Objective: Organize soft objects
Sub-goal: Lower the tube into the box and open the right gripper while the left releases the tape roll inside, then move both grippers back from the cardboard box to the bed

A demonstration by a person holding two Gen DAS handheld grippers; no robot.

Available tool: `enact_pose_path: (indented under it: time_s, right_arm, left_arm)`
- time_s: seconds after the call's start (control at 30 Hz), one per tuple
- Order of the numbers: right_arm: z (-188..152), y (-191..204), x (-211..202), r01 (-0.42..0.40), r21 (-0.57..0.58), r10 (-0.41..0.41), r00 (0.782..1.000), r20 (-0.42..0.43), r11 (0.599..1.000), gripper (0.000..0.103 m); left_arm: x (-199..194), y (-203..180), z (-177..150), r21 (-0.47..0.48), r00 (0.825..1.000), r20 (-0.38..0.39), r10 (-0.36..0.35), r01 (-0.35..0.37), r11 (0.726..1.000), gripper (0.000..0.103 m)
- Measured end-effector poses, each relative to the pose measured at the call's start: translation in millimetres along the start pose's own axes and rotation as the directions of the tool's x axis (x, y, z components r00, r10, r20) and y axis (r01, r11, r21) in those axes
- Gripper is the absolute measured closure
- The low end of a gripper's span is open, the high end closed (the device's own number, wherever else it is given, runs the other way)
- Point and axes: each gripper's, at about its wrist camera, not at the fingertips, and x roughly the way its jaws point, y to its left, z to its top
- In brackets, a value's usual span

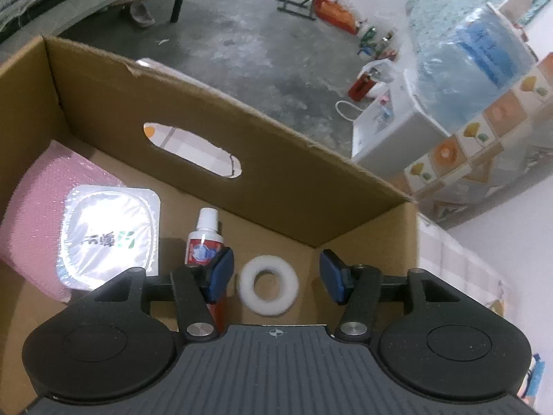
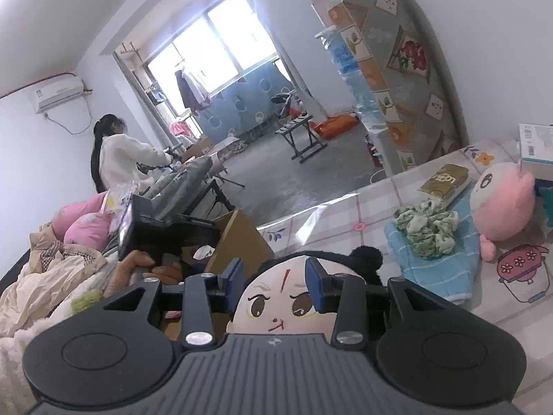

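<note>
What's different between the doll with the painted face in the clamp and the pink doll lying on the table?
The face plush is cream with dark ears and drawn brown eyes; the pink plush is pink with a white face. The face plush sits pinched between the pads of the right hand-held gripper, facing the camera; the pink plush lies free on the table, beside the blue towel. Both are round-headed soft toys.

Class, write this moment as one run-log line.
left gripper: open over white ring in cardboard box | right gripper: shut on plush face toy
</note>
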Motion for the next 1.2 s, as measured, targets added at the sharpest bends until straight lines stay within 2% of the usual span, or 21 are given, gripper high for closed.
enact_pose_path:
  time_s: [0.17, 0.33, 0.43, 0.57, 0.73, 0.87, 1.03, 1.1, 1.2]
  right_arm:
    - [-6, 0, -13, 0.012, 0.004, -0.012, 1.0, 0.021, 1.0, 0.054]
    - [-17, -9, -35, 0.053, 0.035, -0.054, 0.998, 0.034, 0.998, 0.049]
    - [-27, -19, -48, 0.08, 0.057, -0.082, 0.996, 0.03, 0.995, 0.048]
    - [-43, -36, -67, 0.125, 0.099, -0.129, 0.991, 0.032, 0.987, 0.048]
    - [-53, -62, -87, 0.178, 0.155, -0.187, 0.981, 0.044, 0.972, 0.048]
    - [-56, -77, -96, 0.211, 0.173, -0.227, 0.971, 0.073, 0.962, 0.048]
    - [-50, -88, -90, 0.196, 0.162, -0.216, 0.97, 0.115, 0.967, 0.048]
    - [-41, -89, -80, 0.187, 0.131, -0.204, 0.971, 0.126, 0.974, 0.048]
    - [-24, -92, -58, 0.182, 0.059, -0.188, 0.975, 0.116, 0.981, 0.048]
  left_arm:
    - [-26, -8, -8, 0.027, 0.999, 0.013, -0.041, 0.041, 0.999, 0.041]
    - [-64, -21, -24, 0.096, 0.996, 0.033, -0.089, 0.085, 0.992, 0.034]
    - [-87, -29, -37, 0.151, 0.991, 0.039, -0.127, 0.12, 0.981, 0.03]
    - [-110, -39, -57, 0.227, 0.99, 0.059, -0.126, 0.11, 0.968, 0.029]
    - [-132, -61, -80, 0.321, 0.984, 0.082, -0.161, 0.127, 0.939, 0.028]
    - [-148, -92, -104, 0.436, 0.975, 0.078, -0.206, 0.153, 0.887, 0.023]
    - [-153, -150, -136, 0.586, 0.968, 0.03, -0.249, 0.185, 0.789, 0.011]
    - [-147, -173, -145, 0.621, 0.969, 0.009, -0.248, 0.189, 0.76, 0.01]
    - [-128, -205, -154, 0.645, 0.97, -0.046, -0.238, 0.211, 0.734, 0.01]
